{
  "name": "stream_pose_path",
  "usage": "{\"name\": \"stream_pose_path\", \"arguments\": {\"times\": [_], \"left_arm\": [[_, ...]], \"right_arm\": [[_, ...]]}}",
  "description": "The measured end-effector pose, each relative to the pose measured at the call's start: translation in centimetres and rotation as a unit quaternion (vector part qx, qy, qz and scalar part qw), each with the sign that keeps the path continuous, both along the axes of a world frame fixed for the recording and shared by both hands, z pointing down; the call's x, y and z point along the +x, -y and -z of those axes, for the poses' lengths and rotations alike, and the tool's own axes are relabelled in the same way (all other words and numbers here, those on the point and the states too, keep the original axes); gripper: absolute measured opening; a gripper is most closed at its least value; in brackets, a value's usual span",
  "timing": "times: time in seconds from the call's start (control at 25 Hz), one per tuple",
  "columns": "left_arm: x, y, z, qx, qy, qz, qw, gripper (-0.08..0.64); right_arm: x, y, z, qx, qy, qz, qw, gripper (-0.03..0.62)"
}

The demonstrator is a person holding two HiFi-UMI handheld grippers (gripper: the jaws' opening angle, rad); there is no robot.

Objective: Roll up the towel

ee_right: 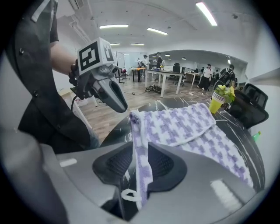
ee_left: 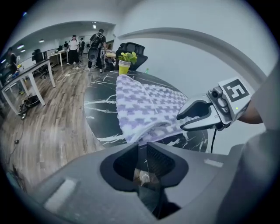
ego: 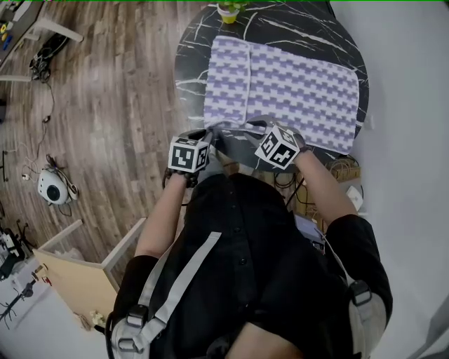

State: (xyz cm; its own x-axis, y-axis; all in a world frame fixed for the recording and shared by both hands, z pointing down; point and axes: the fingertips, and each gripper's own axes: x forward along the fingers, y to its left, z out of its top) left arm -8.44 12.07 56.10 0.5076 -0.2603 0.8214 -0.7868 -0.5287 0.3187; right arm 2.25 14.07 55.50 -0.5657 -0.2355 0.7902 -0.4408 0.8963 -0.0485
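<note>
Head view, left to right. Wooden floor (ego: pixel 105 91) is filling the left side, and a round black marble table (ego: pixel 193 63) is standing at the upper centre. The towel (ego: pixel 302 91), checked in purple and white, is lying spread on this table. Its long axis is running left to right across the tabletop, and the right end is sitting slightly nearer the person than the left end. A flap (ego: pixel 228 77) at the left end is lying folded over onto the rest of the cloth. A yellow cup (ego: pixel 228 12) holding a green plant is standing on the table just beyond the towel's far left corner.

The left gripper (ego: pixel 205 137) is pointing steeply down at the near left corner of the towel. Its own view shows narrow jaws with the cloth tapering into the gap, so it is gripping that corner. The right gripper (ego: pixel 256 130) is working just beside it, further right along the same near long edge. Its jaws are closing narrowly on a gathered strip of towel, and a small white hanging loop (ee_right: pixel 127 195) is dangling below the pads. Between the two grippers the near edge is rising off the tabletop, while the far edge and the right end are lying flat.
</note>
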Motion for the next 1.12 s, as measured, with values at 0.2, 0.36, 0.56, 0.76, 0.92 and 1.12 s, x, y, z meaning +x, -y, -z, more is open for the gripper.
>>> {"name": "stream_pose_path", "arguments": {"times": [0.2, 0.36, 0.56, 0.76, 0.92, 1.12], "left_arm": [[-1.0, 3.0, 0.9, 0.021, -0.009, 0.050, 0.9985, 0.066], [-0.7, 3.8, -1.0, -0.020, -0.016, 0.039, 0.9989, 0.158], [0.2, 3.0, -3.9, -0.079, -0.030, 0.034, 0.9958, 0.161], [0.7, 2.5, -5.1, -0.102, -0.039, 0.019, 0.9938, 0.161], [1.0, 2.4, -5.4, -0.106, -0.040, -0.002, 0.9936, 0.161], [0.9, 2.4, -5.4, -0.118, -0.046, -0.007, 0.9919, 0.151]], "right_arm": [[0.9, 3.2, 2.5, 0.016, 0.032, -0.044, 0.998, 0.113], [1.2, 7.0, 3.3, 0.023, 0.041, -0.088, 0.995, 0.112], [0.7, 12.0, 3.9, 0.014, 0.052, -0.134, 0.990, 0.107], [-0.2, 16.0, 3.3, 0.016, 0.050, -0.145, 0.988, 0.104], [-1.1, 18.3, 2.0, 0.011, 0.031, -0.147, 0.989, 0.103], [-2.0, 22.6, 0.4, 0.015, 0.023, -0.193, 0.981, 0.103]]}}
